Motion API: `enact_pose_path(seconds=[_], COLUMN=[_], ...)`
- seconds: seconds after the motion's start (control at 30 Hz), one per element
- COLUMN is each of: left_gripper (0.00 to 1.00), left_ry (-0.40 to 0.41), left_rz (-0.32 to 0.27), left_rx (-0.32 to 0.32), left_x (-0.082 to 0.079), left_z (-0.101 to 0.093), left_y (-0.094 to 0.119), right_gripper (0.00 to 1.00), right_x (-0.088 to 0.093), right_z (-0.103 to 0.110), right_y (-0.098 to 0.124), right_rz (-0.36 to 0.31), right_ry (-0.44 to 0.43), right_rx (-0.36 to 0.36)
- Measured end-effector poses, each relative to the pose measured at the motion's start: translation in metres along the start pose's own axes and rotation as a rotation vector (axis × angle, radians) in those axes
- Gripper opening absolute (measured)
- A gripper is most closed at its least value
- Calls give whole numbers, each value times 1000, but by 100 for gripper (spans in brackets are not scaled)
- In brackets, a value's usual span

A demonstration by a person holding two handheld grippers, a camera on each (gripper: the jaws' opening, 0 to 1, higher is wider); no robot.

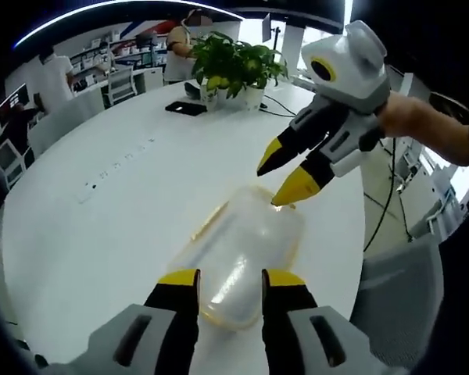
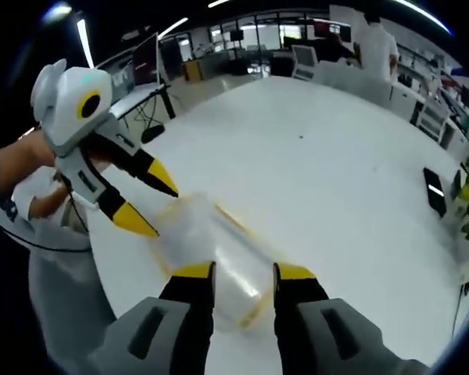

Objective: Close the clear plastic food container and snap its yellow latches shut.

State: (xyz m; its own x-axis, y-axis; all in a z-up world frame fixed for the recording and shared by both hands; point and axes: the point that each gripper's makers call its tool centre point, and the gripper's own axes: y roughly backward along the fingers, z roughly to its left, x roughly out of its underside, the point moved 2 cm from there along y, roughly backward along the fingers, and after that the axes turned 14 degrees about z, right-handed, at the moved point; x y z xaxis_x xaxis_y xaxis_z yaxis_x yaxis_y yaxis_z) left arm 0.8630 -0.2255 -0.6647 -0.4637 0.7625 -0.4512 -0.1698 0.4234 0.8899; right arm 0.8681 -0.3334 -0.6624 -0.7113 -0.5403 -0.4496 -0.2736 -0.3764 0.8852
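I am holding my left gripper (image 1: 230, 280) with its 2 yellow-tipped jaws parted over the near end of the clear plastic food container (image 1: 238, 254), which is lying lid-on on the white table (image 1: 109, 211), well short of the potted plant (image 1: 234, 66) at the table's far side. My right gripper (image 2: 242, 277) is reaching in from the container's opposite end, also spread wide and gripping nothing. In the left gripper view, 1 of its yellow tips is resting at the container's far rim.

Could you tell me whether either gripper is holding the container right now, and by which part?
Nothing is held: both the left gripper and right gripper have open jaws over the clear container.
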Motion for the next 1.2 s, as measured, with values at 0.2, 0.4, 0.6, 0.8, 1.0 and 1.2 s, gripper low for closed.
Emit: enact_pose_path(seconds=[0.2,0.4,0.6,0.8,1.0,1.2], left_gripper=[19,16,13,12,10,9], left_ry=[-59,-104,-160,-180,-198,-219], left_rz=[3,7,6,16,17,22], left_rx=[14,29,53,67,73,86], left_x=[-6,-9,-14,-15,-17,-17], left_z=[-5,-11,-19,-23,-23,-25], left_y=[-4,-8,-13,-21,-26,-32], right_gripper=[19,15,14,13,12,14], right_x=[-7,-10,-13,-19,-23,-23], right_z=[2,6,13,19,23,25], right_y=[-5,-12,-20,-26,-32,-41], right_rz=[4,24,35,18,16,33], right_ry=[36,84,143,169,169,223], right_rx=[-11,-25,-57,-106,-147,-143])
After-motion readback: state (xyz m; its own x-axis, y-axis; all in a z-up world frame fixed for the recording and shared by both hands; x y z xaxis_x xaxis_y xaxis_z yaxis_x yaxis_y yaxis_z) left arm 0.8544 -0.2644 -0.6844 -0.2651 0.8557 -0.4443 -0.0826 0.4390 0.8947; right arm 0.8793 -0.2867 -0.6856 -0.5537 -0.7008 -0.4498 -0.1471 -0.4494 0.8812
